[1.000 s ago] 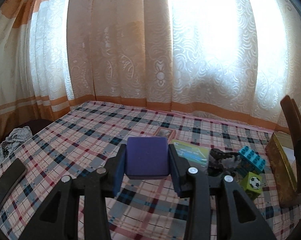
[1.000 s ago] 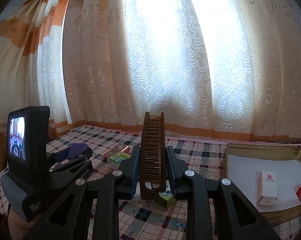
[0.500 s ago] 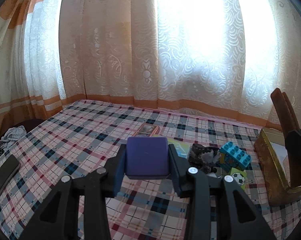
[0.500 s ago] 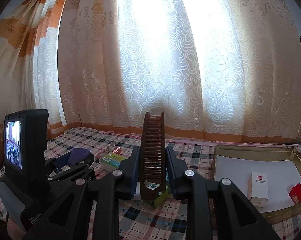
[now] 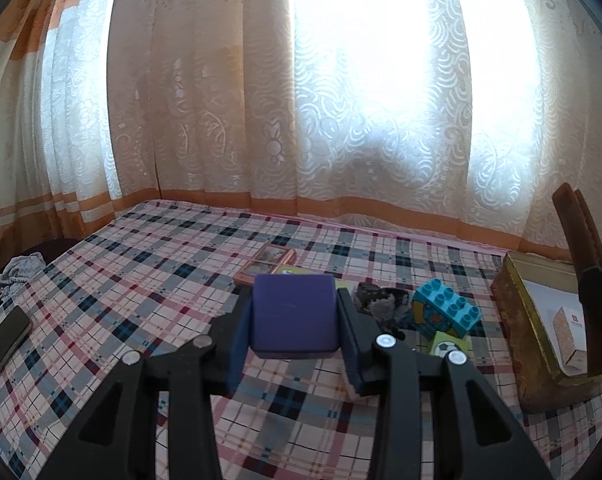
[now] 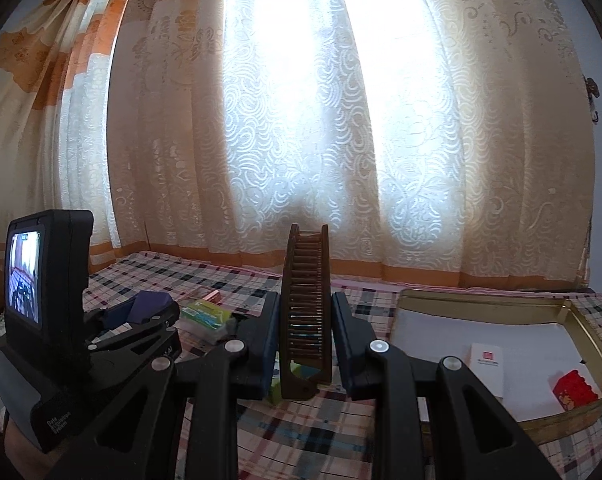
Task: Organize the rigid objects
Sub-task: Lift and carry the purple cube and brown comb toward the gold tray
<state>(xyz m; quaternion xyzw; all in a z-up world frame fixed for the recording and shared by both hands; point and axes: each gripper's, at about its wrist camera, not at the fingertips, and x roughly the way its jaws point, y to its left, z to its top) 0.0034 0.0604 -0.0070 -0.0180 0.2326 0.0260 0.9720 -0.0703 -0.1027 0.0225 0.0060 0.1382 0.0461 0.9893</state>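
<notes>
My left gripper (image 5: 295,320) is shut on a purple box (image 5: 293,314), held above the plaid bedspread. Between the pads of my right gripper (image 6: 305,332) stands a brown wooden comb (image 6: 306,300), upright, and the gripper is shut on it. That comb (image 5: 577,232) also shows at the far right of the left wrist view, and the left gripper (image 6: 141,316) with the purple box (image 6: 153,304) shows at the left of the right wrist view. A gold tray (image 6: 581,312) lies to the right, holding a white carton (image 6: 487,364) and a red packet (image 6: 575,390).
Loose items lie on the bed past the purple box: a blue toy brick (image 5: 447,306), a green football cube (image 5: 449,346), a dark fuzzy object (image 5: 381,300), a framed picture (image 5: 267,260). A black phone (image 5: 3,340) lies at the left. Curtains close off the far side.
In both views the scene slides a little sideways as the grippers move along the bed; the gold tray and toys come further into view. Both grips are unchanged.
</notes>
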